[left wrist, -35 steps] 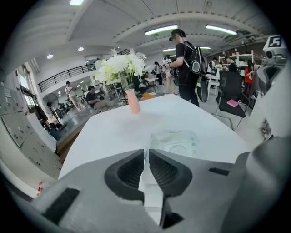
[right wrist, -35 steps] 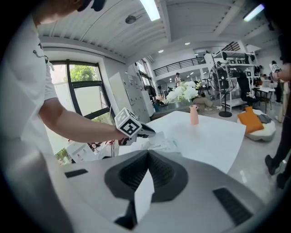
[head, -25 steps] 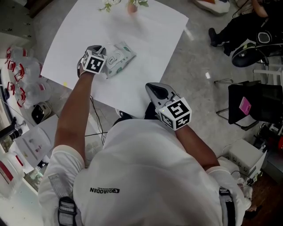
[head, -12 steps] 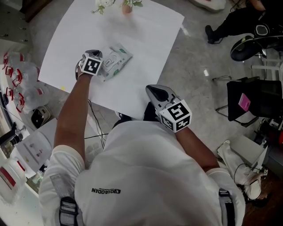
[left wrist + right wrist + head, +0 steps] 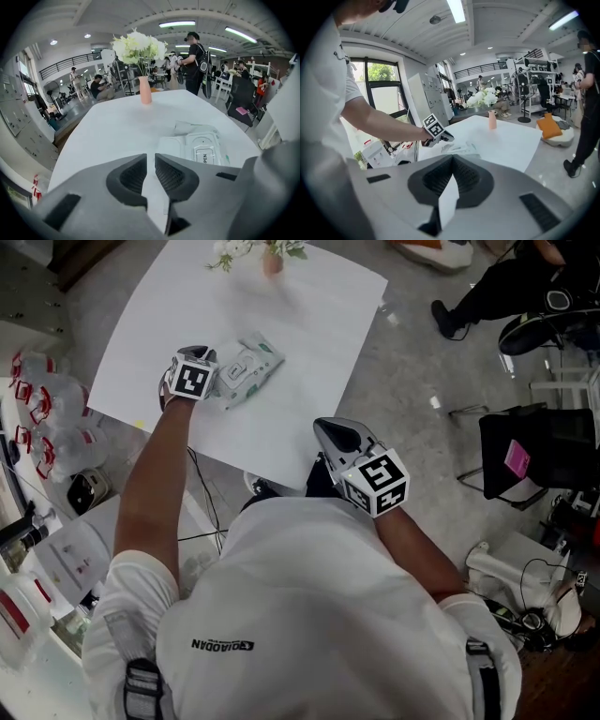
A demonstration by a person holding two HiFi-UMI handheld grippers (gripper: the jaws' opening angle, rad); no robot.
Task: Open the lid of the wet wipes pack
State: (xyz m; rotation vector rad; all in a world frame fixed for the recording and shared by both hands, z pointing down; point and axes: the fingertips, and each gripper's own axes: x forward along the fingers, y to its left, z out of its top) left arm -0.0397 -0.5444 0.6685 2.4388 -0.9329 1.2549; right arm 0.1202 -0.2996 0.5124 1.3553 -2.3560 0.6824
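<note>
Head view and both gripper views. The wet wipes pack lies flat in the near-left part of the desk, close to its left edge. A vase of flowers stands at the far edge.

The left gripper rests low over the desk just beside the pack, on the side toward the left edge. Its jaws are parted by only a narrow slit, with nothing between them. The right gripper is held off the desk beyond its near edge, well apart from the pack, its jaws pressed together and empty.

Progress: the task appears barely begun. The lid seems to lie flat and closed on top of the pack, though the wide-angle distortion leaves this somewhat uncertain. Reaching the lid's edge, gripping it and lifting it all remain.

Only the left gripper view shows the lid's outline and its label reading OPEN; from the head view the pack top is too small to read. Only the head view shows how far the right gripper is from the pack. The right gripper view gives a side-on look at the left gripper beside the pack.
</note>
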